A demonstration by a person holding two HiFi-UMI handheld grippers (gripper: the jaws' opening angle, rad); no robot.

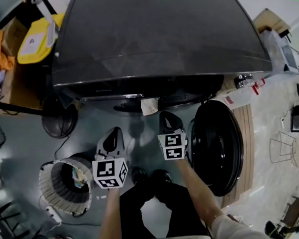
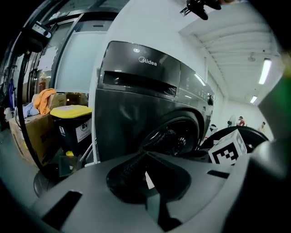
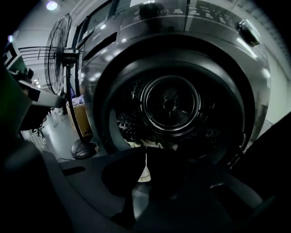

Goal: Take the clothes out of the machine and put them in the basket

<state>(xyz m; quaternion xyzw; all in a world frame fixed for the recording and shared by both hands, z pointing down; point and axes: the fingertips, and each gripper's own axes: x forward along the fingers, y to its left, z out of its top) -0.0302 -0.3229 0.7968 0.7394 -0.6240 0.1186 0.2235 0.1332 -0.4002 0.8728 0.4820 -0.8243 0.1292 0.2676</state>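
The dark grey washing machine (image 1: 158, 42) stands in front of me with its round door (image 1: 215, 145) swung open to the right. In the right gripper view the drum (image 3: 170, 104) is open, and pale clothes (image 3: 152, 144) lie at its bottom lip. My right gripper (image 1: 165, 116) is shut and empty, and it points into the opening from just outside. My left gripper (image 1: 114, 132) hangs lower left of it, also shut with nothing in it; in its own view it faces the machine's front (image 2: 136, 113). The white ribbed basket (image 1: 51, 186) stands on the floor at my left, with some cloth inside.
A standing fan's round base (image 1: 59, 119) and pole (image 3: 68, 91) are just left of the machine. A yellow-lidded bin (image 2: 70, 111) and a cardboard box with orange cloth (image 2: 45, 100) stand further left. A cable runs over the floor by the basket.
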